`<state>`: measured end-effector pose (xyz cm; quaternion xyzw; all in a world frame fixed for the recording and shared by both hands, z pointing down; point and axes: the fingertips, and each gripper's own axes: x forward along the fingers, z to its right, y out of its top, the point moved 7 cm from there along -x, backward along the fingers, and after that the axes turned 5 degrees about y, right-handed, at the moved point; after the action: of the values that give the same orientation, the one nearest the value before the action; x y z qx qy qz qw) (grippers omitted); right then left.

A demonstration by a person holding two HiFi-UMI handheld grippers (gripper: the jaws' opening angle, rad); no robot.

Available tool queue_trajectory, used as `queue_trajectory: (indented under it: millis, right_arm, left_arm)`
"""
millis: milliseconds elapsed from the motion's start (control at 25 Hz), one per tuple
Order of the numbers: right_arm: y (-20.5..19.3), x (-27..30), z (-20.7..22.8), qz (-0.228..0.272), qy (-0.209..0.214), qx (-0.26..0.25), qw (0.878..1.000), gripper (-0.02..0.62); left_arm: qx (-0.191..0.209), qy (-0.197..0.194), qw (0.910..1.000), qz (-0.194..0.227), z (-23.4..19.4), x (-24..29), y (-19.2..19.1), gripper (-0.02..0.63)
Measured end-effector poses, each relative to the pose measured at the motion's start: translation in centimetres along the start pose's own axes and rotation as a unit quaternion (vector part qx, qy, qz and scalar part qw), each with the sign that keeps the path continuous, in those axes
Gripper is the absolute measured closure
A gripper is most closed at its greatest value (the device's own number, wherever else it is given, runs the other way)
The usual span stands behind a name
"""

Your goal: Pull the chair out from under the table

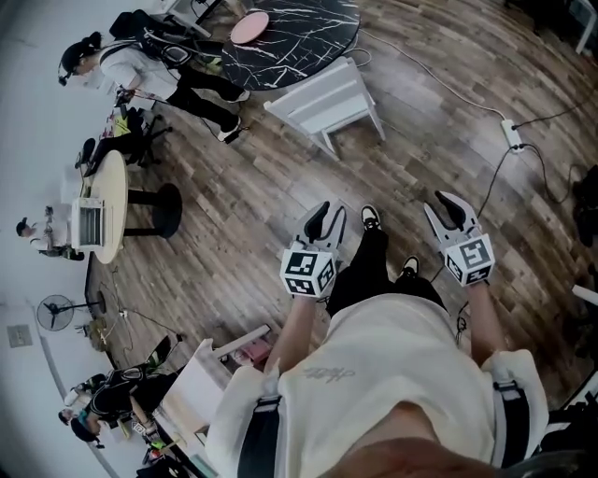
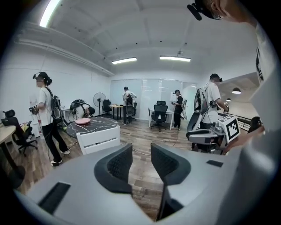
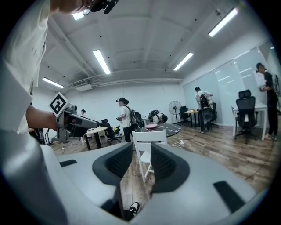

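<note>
A white slatted chair [image 1: 329, 101] stands at the edge of the round black marble table [image 1: 297, 37], its seat toward the table and its back toward me. Both grippers hang in the air well short of it, over my legs. My left gripper [image 1: 324, 222] is open and empty; its view has the chair [image 2: 98, 139] ahead to the left, beyond the jaws [image 2: 141, 162]. My right gripper [image 1: 449, 212] is also open and empty, and the chair [image 3: 149, 141] appears straight ahead between its jaws [image 3: 141, 160].
A pink plate [image 1: 249, 26] lies on the black table. A power strip [image 1: 512, 133] with cables lies on the wood floor at right. A small round white table [image 1: 109, 203] stands at left. Several people stand around the room, one [image 1: 163, 70] beside the black table.
</note>
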<state>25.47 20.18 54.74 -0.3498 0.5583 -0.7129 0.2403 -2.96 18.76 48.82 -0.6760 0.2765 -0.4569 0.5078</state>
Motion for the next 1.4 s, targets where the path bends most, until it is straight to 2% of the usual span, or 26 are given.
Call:
queue_trajectory:
  millis: [160, 480, 640, 920, 1160, 1400]
  right_arm:
    - [-0.1, 0.6, 1.4, 0.0, -0.027, 0.01, 1.0, 0.457]
    - [1.7, 4.4, 4.4, -0.024, -0.043, 0.016, 0.999, 0.46]
    - [4.4, 8.3, 6.2, -0.031, -0.037, 0.004, 0.999, 0.46]
    - [8.7, 16.7, 8.7, -0.034, -0.022, -0.017, 0.999, 0.46]
    - [11.0, 23.8, 9.3, -0.038, -0.013, -0.021, 0.999, 0.46]
    - [11.4, 27.5, 10.3, -0.025, -0.006, -0.02, 0.999, 0.46]
  left_arm:
    - [0.006, -0.031, 0.9995, 0.005, -0.3, 3.1, 0.4, 0.463]
    - [-0.01, -0.042, 0.999, 0.013, -3.7, 9.2, 1.8, 0.463]
    - [-0.037, -0.048, 0.998, 0.018, -6.6, 11.4, 2.2, 0.463]
    - [-0.054, -0.043, 0.9975, 0.017, -12.8, 16.8, 3.3, 0.463]
    - [-0.04, -0.045, 0.9979, 0.024, -18.1, 20.4, 5.2, 0.463]
    - [-0.042, -0.033, 0.9983, 0.022, -21.4, 21.7, 5.6, 0.463]
